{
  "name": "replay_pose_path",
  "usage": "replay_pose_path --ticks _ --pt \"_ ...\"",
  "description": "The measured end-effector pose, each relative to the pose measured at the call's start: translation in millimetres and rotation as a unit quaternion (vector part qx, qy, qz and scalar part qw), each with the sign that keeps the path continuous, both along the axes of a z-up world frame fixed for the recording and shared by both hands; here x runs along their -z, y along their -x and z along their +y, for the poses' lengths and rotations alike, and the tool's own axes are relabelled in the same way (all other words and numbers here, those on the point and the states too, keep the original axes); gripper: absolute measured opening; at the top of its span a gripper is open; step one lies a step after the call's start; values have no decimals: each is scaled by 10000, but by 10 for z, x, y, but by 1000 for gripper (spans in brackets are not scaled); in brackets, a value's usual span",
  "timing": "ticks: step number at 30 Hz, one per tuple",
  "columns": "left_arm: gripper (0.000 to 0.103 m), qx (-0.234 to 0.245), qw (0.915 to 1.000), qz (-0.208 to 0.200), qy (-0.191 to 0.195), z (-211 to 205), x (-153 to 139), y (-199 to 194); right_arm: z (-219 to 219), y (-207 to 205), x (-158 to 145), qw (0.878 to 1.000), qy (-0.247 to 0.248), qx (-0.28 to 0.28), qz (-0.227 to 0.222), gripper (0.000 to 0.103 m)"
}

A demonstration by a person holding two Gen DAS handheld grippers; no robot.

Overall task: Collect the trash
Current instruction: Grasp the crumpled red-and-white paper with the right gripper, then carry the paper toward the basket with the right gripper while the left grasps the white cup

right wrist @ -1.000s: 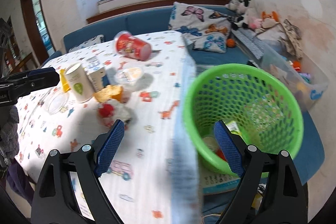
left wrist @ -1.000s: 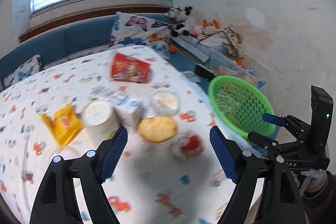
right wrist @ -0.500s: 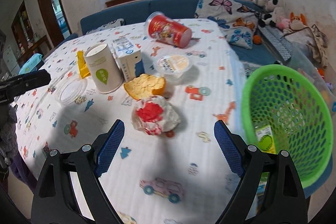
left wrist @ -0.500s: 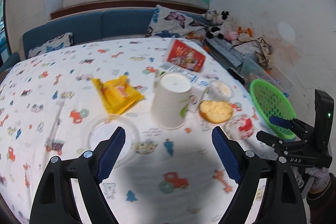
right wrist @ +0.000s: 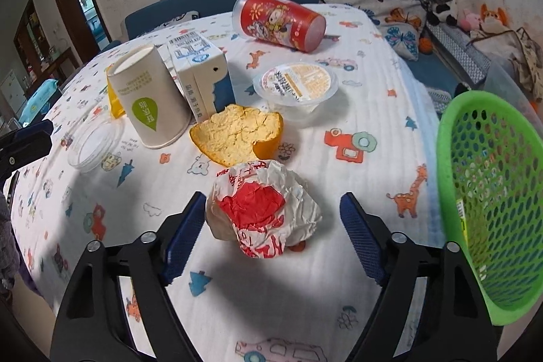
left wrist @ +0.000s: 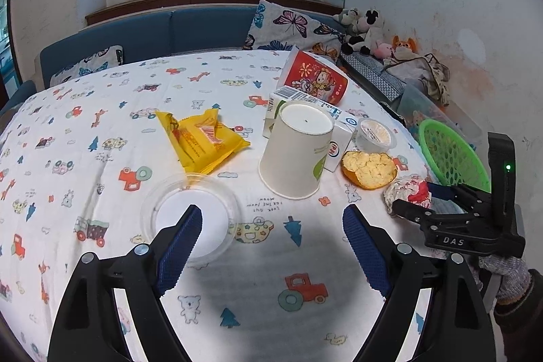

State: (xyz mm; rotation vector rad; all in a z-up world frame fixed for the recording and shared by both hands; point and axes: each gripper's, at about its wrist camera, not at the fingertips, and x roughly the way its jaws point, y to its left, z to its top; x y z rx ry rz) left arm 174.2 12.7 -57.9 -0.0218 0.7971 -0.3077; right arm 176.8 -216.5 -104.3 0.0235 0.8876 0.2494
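1. A table [left wrist: 101, 138] under a white cloth printed with cartoon tractors, trees and animals stands before a blue sofa and a window.
2. Readable writing: "DAS" on the right gripper's body in the left wrist view; "LOOK OUT THE MOON" printed on the cloth beside the upturned paper cup [left wrist: 297, 153]. The milk carton [right wrist: 200, 73] shows a barcode; its characters are too small to read.
3. The crumpled red-and-white wrapper [right wrist: 263, 212] lies near the table's right edge, between the right gripper [right wrist: 273, 223] pads, whose jaws are closing; the left pad is just beside it, the right pad still apart.
4. The left gripper [left wrist: 271, 238] is wide open over bare cloth, its left pad above the clear plastic lid [left wrist: 190, 219].
5. The green basket [right wrist: 492, 192] sits just off the table's right edge; cloth nearest both grippers is open.
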Motion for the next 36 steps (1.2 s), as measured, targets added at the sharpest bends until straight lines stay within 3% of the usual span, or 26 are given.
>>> replay_pose_path --ticks 10,23,32,36 --pt "82 223 9994 -40 -257 -290 41 -275 3 17 20 10000 0 -39 -48 62" --pt "82 231 9990 -28 -389 -481 195 -783 -142 231 -180 9995 -125 49 -277 62" --pt "82 328 9988 92 -342 -543 306 -905 -222 334 -271 9991 -138 130 -374 62" --pt "77 358 9987 83 -339 -561 338 -920 -263 361 -291 9989 -152 193 -389 62"
